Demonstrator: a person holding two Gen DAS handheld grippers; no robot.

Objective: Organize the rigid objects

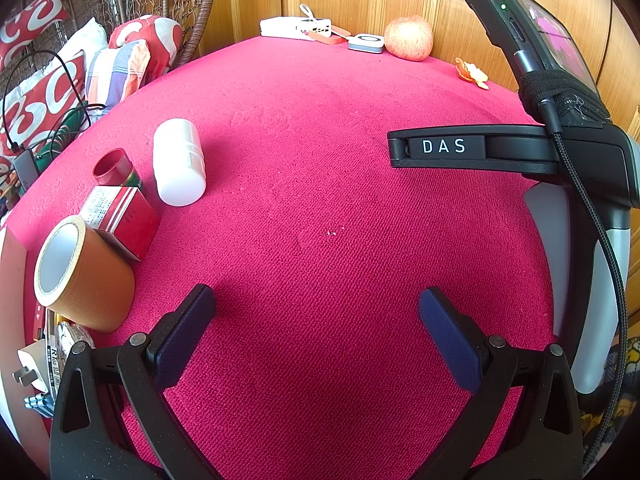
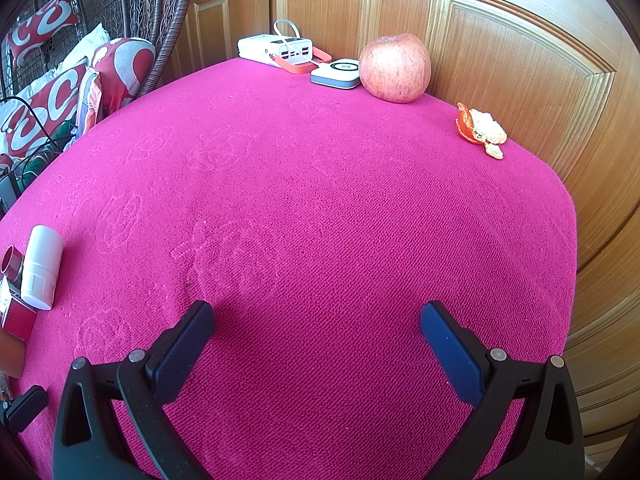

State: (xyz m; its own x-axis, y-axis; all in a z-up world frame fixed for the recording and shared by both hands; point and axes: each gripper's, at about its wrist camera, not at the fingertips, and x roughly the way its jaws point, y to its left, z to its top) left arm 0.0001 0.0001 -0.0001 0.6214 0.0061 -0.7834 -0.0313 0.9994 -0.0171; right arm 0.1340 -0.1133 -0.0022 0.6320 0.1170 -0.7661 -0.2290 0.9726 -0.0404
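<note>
A magenta-pink textured cloth covers the tabletop [image 2: 320, 208], with faint pressed outlines showing in its weave. Behind it stands a wall of honey-coloured panelled wood [image 2: 500, 52].

The left claw [image 1: 316, 312] hangs released over bare cloth, gripping nothing, its dark blue pads [image 1: 184, 332] spread wide. Ahead and to its left lie the task's things in a tight cluster: a white plastic bottle [image 1: 179, 161] on its side, a red-capped jar [image 1: 116, 168] just beyond it to the left, a red and white box [image 1: 120, 216] nearer the claw, and a roll of tan tape [image 1: 80, 276] closest, leaning against the box. Small items sit at the tabletop's left edge, too cramped to name.

The right claw [image 2: 316, 324] is likewise spread and empty above the cloth. Its body, marked DAS, shows to the right in the left wrist view.

Far ahead of both claws, against the wood panels, sit a white power bank [image 2: 276, 50], a small white and blue-grey box [image 2: 336, 73] and an apple [image 2: 395, 68], the last two touching. Orange peel [image 2: 480, 130] lies ahead to the right, near the edge.

To the left, beyond the tabletop, a wicker chair [image 2: 172, 20] holds red and white cushions [image 2: 120, 64].
</note>
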